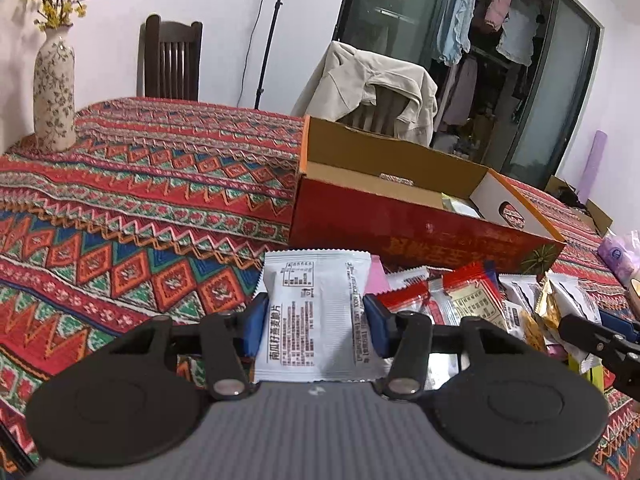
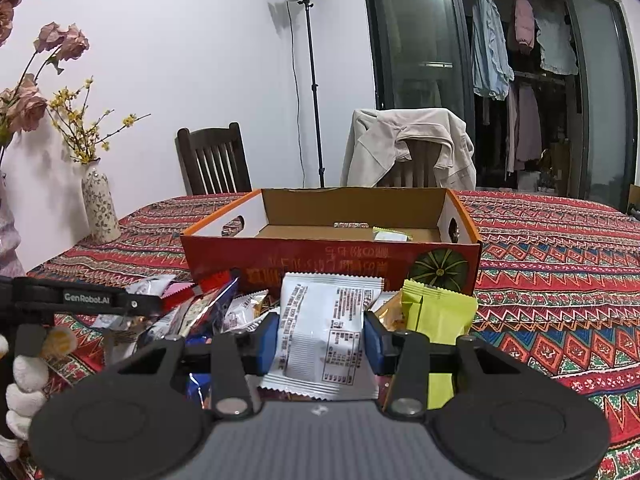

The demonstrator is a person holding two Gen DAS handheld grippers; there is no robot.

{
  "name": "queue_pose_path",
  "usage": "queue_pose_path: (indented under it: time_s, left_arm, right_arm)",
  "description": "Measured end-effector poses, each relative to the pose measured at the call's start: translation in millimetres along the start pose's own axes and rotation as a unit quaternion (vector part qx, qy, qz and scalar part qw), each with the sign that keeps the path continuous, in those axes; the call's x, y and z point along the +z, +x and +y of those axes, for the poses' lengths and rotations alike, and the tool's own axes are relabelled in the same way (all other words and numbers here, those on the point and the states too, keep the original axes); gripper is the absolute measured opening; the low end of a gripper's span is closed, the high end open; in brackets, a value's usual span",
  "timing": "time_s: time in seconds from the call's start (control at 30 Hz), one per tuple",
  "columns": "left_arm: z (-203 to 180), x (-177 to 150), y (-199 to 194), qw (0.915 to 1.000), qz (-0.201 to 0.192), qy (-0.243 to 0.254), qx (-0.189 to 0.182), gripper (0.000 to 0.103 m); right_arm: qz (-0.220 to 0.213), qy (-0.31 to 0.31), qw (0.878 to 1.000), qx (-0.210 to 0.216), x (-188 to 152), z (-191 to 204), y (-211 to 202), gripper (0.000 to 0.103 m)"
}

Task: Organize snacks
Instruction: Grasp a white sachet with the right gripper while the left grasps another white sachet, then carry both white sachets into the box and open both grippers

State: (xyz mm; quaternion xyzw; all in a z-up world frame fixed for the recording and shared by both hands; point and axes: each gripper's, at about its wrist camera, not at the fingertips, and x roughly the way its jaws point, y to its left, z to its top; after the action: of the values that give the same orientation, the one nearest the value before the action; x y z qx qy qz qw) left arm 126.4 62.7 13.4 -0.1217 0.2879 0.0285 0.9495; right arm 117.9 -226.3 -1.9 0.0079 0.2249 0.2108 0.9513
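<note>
My left gripper [image 1: 316, 326] is shut on a white snack packet [image 1: 312, 316] held upright, just left of the snack pile [image 1: 480, 300]. My right gripper [image 2: 320, 340] is shut on another white snack packet [image 2: 324, 332] above the pile [image 2: 208, 312]. An open red and orange cardboard box [image 1: 400, 232] stands behind the pile; in the right wrist view the box [image 2: 328, 256] holds a small green packet [image 2: 390, 235] and a thin strip. A yellow-green packet [image 2: 440, 316] lies right of my right gripper. The left gripper's arm shows at the left in the right wrist view [image 2: 88, 300].
A patterned red tablecloth [image 1: 140, 208] covers the table. A flowered vase [image 1: 54, 92] stands at the far left. Two chairs stand behind the table, one draped with a beige jacket [image 2: 408, 144]. A light stand [image 2: 312, 80] is by the wall. Purple tissue pack [image 1: 620, 256] at right.
</note>
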Motion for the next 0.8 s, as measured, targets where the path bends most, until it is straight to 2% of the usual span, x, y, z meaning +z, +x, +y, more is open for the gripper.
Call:
queue_pose_path:
  time_s: [0.37, 0.8]
  left_arm:
    - [-4, 25, -11, 0.9986, -0.032, 0.036, 0.02, 0.051]
    - [-43, 83, -9, 0.9926, -0.09, 0.077, 0.025, 0.051]
  right_arm:
    - [-0.012, -0.003, 1.0, -0.001, 14, -1, 0, 0.043]
    - [-0.059, -0.034, 0.997, -0.024, 68, -3, 13, 0.043]
